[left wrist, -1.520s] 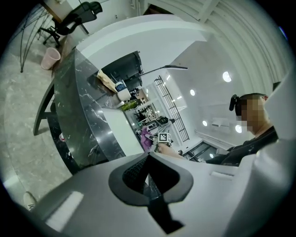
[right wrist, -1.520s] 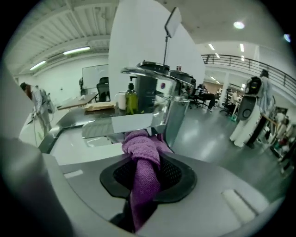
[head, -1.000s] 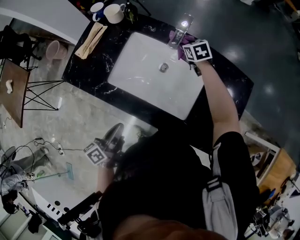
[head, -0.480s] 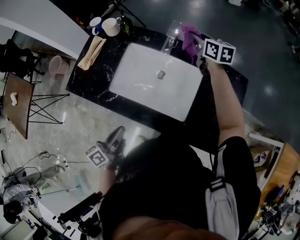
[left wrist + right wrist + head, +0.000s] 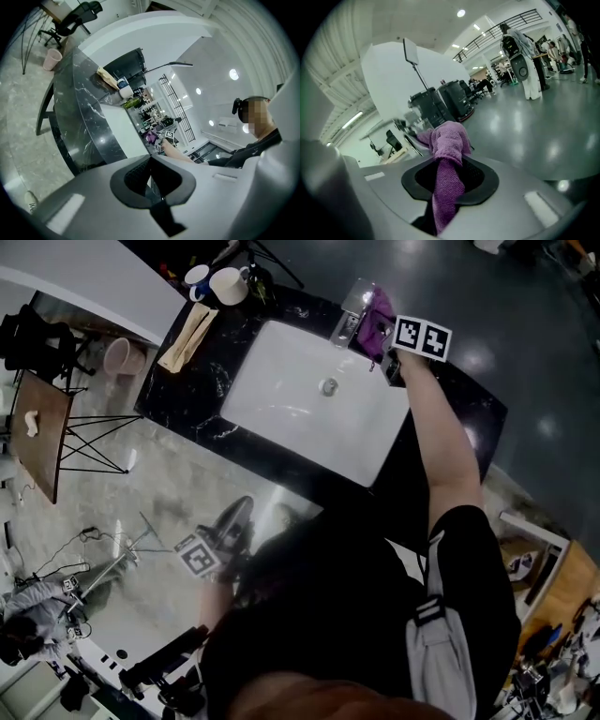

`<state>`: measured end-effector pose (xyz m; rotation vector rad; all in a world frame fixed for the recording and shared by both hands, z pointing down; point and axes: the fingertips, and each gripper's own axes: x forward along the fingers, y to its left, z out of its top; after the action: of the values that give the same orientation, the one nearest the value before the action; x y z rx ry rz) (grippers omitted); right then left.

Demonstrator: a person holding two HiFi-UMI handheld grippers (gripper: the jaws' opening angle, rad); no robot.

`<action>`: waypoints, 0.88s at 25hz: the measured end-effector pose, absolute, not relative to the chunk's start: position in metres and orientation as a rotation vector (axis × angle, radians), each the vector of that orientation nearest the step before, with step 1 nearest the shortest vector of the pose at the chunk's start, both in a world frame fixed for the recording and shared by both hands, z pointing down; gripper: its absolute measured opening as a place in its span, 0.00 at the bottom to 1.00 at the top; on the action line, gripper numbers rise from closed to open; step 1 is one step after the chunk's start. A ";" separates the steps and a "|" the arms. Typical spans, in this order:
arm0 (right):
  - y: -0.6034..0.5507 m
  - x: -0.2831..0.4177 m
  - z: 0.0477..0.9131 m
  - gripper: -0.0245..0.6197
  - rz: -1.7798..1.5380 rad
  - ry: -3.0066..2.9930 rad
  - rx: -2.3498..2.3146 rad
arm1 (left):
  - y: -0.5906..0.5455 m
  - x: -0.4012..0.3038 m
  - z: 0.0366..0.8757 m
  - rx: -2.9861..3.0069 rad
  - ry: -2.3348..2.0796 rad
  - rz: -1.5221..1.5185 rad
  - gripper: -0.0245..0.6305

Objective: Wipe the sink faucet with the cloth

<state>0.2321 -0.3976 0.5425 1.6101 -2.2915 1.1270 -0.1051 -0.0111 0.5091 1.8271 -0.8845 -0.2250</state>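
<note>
The right gripper (image 5: 449, 178) pinched the purple cloth (image 5: 446, 140), which bunched out past its jaws. In the head view the cloth sat at one o'clock, just beside the chrome faucet (image 5: 352, 307) at the far rim of the white sink (image 5: 281, 381). Whether cloth and faucet touched could not be told. The left gripper (image 5: 151, 174), jaws pressed together on nothing, hung at seven o'clock, off the black counter (image 5: 192, 381).

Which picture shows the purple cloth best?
The right gripper view: the purple cloth is big, pinched between the jaws. The head view shows it small by the faucet; the left gripper view, just a far speck.
</note>
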 end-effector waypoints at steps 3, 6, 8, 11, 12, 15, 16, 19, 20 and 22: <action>-0.398 0.231 0.591 0.19 1.150 -2.135 1.560 | -0.009 -0.103 0.516 1.806 -0.895 -0.212 0.04; -0.399 0.230 0.603 0.18 1.157 -2.086 1.531 | -0.007 -0.101 0.520 1.793 -0.904 -0.204 0.04; -0.398 0.230 0.602 0.18 1.192 -2.098 1.516 | -0.007 -0.100 0.521 1.787 -0.902 -0.201 0.04; -0.398 0.228 0.600 0.19 1.214 -2.120 1.492 | -0.008 -0.096 0.522 1.790 -0.890 -0.194 0.04; -0.398 0.227 0.598 0.19 1.214 -2.141 1.483 | -0.009 -0.095 0.522 1.793 -0.886 -0.190 0.04; -0.396 0.223 0.578 0.19 1.211 -2.246 1.448 | -0.013 -0.091 0.520 1.802 -0.877 -0.186 0.04; -0.394 0.222 0.569 0.19 1.207 -2.293 1.438 | -0.015 -0.090 0.518 1.808 -0.873 -0.186 0.04; -0.381 0.219 0.533 0.19 1.211 -2.461 1.408 | -0.020 -0.089 0.514 1.837 -0.856 -0.178 0.04; -0.373 0.218 0.520 0.19 1.219 -2.520 1.396 | -0.021 -0.089 0.512 1.848 -0.850 -0.177 0.04; -0.352 0.212 0.493 0.19 1.235 -2.626 1.365 | -0.023 -0.093 0.506 1.872 -0.841 -0.182 0.04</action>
<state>0.2121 -0.3518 0.4927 1.3648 -2.6261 1.2355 -0.0926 -0.0234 0.5064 1.8716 -0.8406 -0.1825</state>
